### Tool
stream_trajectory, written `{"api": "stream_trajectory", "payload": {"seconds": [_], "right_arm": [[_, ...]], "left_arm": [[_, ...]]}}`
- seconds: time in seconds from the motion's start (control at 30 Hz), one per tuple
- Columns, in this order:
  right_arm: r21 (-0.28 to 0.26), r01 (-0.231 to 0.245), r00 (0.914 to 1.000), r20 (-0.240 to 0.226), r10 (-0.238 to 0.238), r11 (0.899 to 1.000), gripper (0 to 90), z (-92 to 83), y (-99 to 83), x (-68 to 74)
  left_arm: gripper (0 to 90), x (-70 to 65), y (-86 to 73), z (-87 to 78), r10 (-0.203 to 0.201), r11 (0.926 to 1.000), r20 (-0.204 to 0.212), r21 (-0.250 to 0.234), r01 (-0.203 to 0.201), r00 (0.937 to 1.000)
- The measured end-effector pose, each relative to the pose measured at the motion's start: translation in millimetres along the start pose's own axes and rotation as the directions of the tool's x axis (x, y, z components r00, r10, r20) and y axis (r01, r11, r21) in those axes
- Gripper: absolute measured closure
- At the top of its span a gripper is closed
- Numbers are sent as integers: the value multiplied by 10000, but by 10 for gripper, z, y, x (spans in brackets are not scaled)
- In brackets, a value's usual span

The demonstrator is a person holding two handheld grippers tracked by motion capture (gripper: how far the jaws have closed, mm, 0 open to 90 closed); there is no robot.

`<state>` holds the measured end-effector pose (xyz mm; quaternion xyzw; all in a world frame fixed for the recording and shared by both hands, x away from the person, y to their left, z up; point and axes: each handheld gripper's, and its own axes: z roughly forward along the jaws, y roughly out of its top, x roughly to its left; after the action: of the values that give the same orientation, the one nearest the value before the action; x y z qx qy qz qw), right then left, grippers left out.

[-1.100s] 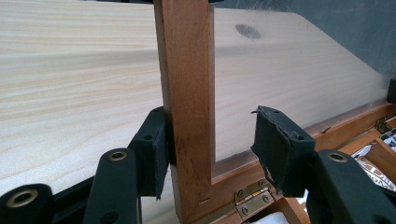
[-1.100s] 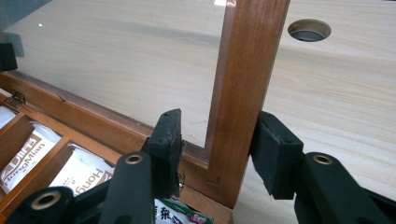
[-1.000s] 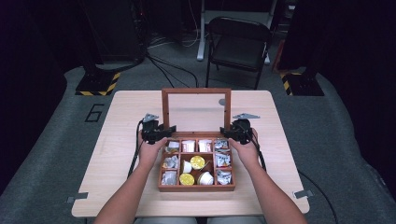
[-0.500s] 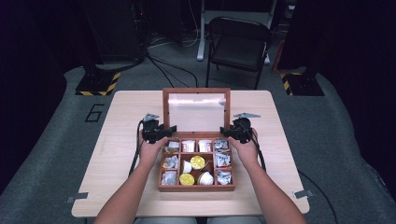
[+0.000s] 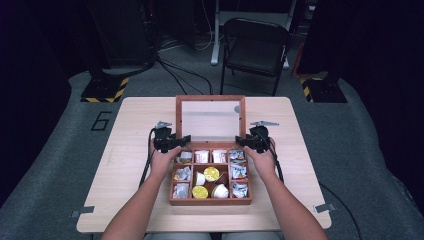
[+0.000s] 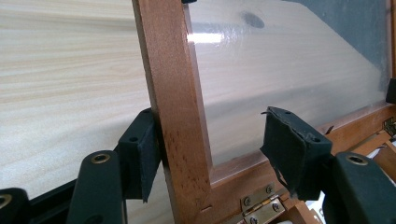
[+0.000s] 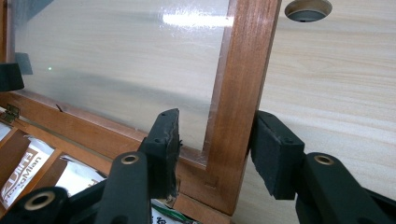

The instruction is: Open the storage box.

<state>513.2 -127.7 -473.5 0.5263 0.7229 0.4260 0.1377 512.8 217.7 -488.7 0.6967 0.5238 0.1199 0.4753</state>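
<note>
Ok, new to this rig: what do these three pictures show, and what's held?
No robot: a person holds the left hand-held gripper and the right hand-held gripper. The high view looks down on the table; the other two cameras ride on the hand-held grippers, looking along their black jaws. On the table sits a wooden box of sachets and foil-lidded cups, its glass lid standing open. The right hand-held gripper clamps the lid's side frame. The left hand-held gripper straddles the opposite side; its jaws have just been opening, one pad clear.
</note>
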Motion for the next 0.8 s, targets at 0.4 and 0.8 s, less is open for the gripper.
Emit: {"api": "stream_trajectory", "payload": {"seconds": [0.4,0.8], "right_arm": [[197,-337,9994,-85,338,9992,514,45,-2,-42],[354,-674,9974,-212,682,9971,507,76,-4,-80]], "left_arm": [[348,44,-13,72,-545,9984,122,184,543,9984],[323,63,-18,115,-860,9957,199,375,853,9961]]}}
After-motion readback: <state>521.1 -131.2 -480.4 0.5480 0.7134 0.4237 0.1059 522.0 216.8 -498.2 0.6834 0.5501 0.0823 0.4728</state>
